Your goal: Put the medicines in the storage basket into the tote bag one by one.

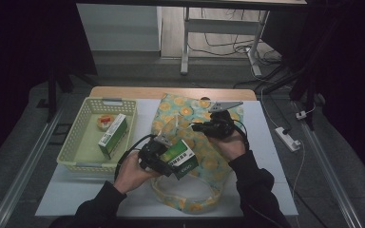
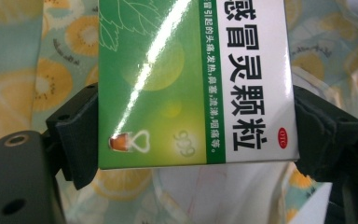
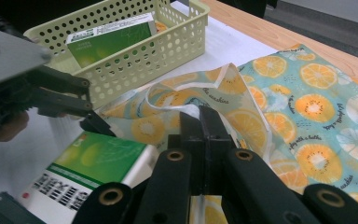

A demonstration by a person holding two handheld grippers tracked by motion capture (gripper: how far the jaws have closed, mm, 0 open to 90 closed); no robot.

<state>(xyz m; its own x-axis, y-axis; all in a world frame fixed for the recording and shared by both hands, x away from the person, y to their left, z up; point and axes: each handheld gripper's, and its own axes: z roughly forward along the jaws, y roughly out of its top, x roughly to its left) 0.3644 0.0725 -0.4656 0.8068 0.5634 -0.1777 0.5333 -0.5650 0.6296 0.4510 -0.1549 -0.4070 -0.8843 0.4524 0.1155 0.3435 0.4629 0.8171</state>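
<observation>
A white table (image 1: 266,156) with a brown wooden strip along its far edge carries everything. On its left side sits a pale yellow basket (image 1: 83,137) full of little holes. Just beside the basket, in the middle, lies a blue-green cloth bag (image 1: 209,156) with orange slices printed on it, flat on the table.
</observation>
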